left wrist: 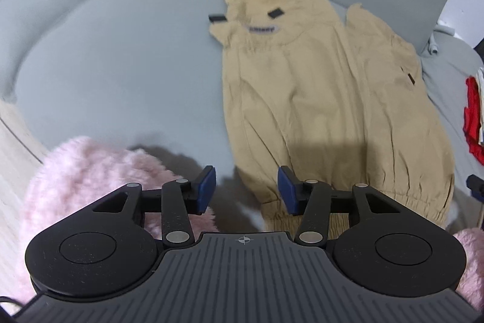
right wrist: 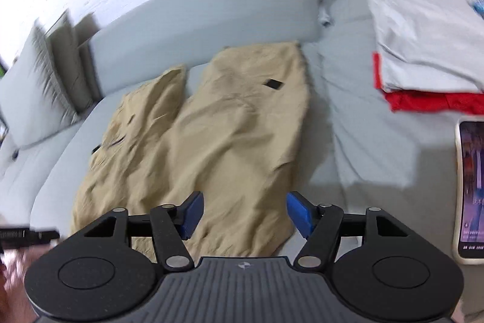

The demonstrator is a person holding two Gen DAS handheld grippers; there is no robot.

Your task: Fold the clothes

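Note:
A pair of tan trousers [left wrist: 317,99] lies spread on a grey sofa seat [left wrist: 121,56], elastic cuffs toward me and waistband at the far end. My left gripper [left wrist: 246,191] hangs open just above the near cuff, and nothing sits between its blue pads [left wrist: 207,189]. In the right wrist view the same trousers [right wrist: 217,135] lie rumpled, with the two legs split apart at the far end. My right gripper [right wrist: 243,215] is open over the near end of the cloth, and its pads [right wrist: 299,214] are not touching the fabric.
A fluffy pink garment [left wrist: 90,171] lies at the lower left. Folded white [right wrist: 423,41] and red [right wrist: 432,103] clothes are stacked at the right. A phone with a lit screen [right wrist: 472,186] lies on the right. Grey cushions [right wrist: 45,74] and the sofa back [right wrist: 196,17] stand behind.

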